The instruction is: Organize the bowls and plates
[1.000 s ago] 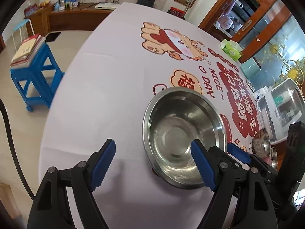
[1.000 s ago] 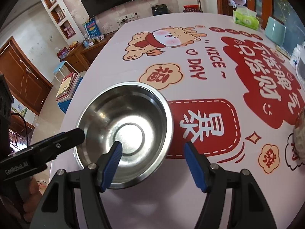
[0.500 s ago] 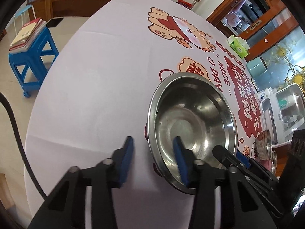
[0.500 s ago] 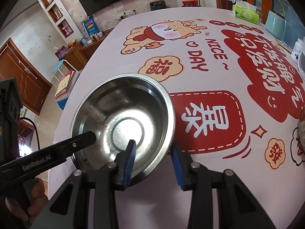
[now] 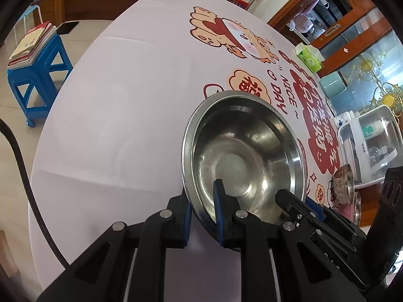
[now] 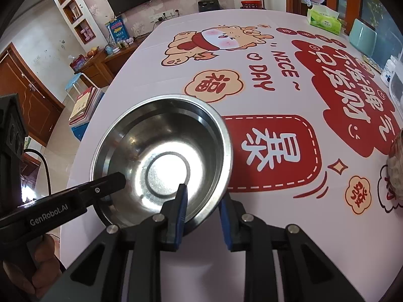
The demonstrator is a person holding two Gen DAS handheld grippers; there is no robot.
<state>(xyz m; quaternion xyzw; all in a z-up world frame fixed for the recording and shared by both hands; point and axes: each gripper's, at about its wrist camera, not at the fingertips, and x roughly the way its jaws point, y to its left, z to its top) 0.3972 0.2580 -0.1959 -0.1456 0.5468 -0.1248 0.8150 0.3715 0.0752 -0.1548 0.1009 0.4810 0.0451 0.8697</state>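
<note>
A steel bowl (image 5: pixel 241 161) stands on the printed tablecloth (image 5: pixel 126 100), near the table's front edge. My left gripper (image 5: pixel 202 214) is shut on its near-left rim, one blue pad inside and one outside. In the right wrist view the same bowl (image 6: pixel 163 151) lies just ahead. My right gripper (image 6: pixel 202 214) straddles its near-right rim with the jaws closing. A thin gap still shows beside the pads. The left gripper's black finger (image 6: pixel 110 181) reaches in from the left, and a hand (image 6: pixel 37 264) holds that tool.
Small steel bowls (image 5: pixel 345 183) and a white lidded dish box (image 5: pixel 370 141) sit at the table's right edge. A green tissue pack (image 6: pixel 325 20) and a teal box (image 6: pixel 362 37) stand at the far right. A blue stool with books (image 5: pixel 32 75) stands on the floor, left.
Both pairs of jaws have drawn in from wide open around the bowl's rim. The left pair now clamps it. Neither hand has shifted much.
</note>
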